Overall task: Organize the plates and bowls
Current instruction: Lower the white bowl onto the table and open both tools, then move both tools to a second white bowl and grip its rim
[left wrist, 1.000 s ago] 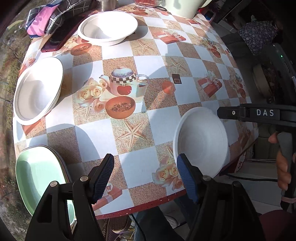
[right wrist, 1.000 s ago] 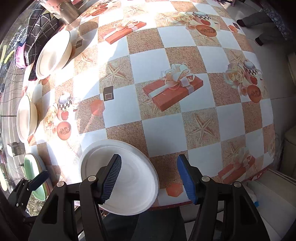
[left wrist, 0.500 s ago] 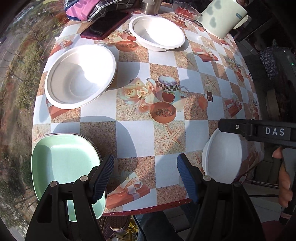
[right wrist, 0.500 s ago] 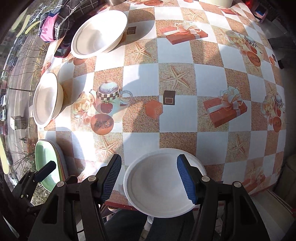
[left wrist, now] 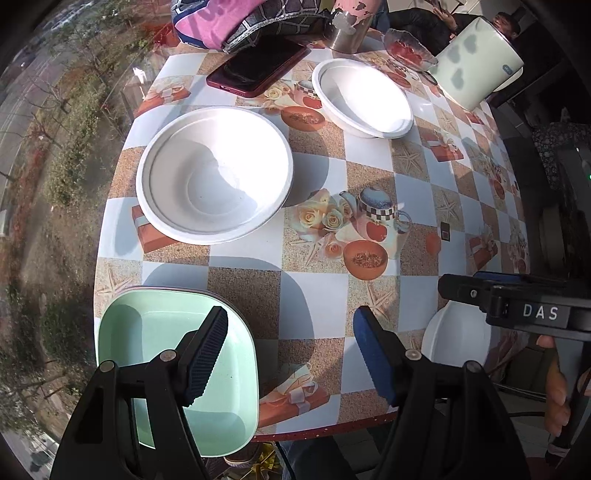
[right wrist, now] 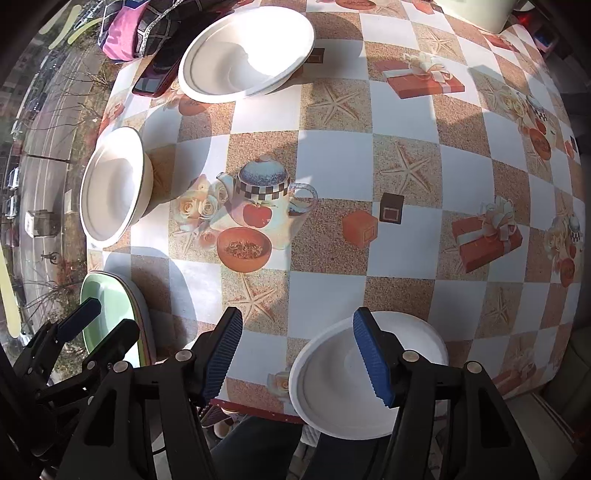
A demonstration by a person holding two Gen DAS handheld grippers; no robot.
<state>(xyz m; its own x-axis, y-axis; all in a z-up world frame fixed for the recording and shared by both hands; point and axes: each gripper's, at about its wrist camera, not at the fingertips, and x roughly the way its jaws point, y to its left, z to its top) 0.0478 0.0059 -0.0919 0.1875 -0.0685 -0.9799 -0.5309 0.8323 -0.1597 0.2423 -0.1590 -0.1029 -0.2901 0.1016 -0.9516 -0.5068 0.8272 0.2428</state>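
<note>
Three white bowls stand on the patterned table. One (left wrist: 214,173) is at mid-left, also in the right wrist view (right wrist: 110,188). One (left wrist: 364,98) is far back, also in the right wrist view (right wrist: 245,51). One (right wrist: 365,373) overhangs the near edge, under my right gripper (right wrist: 297,354), which is open and empty. A stack of green square plates (left wrist: 173,373) sits at the near-left corner. My left gripper (left wrist: 290,345) is open and empty, its left finger over the plates' right rim.
A dark red phone (left wrist: 258,68), a pink and checked cloth (left wrist: 243,18), a metal cup (left wrist: 349,26), a glass dish (left wrist: 408,50) and a pale green pot (left wrist: 474,66) crowd the far edge. The table's near edge (left wrist: 325,428) lies just below both grippers.
Both grippers have swung left. The left one now hangs over the green plates. The near white bowl has shifted from centre to under the right gripper's right finger. Jaws stayed open.
</note>
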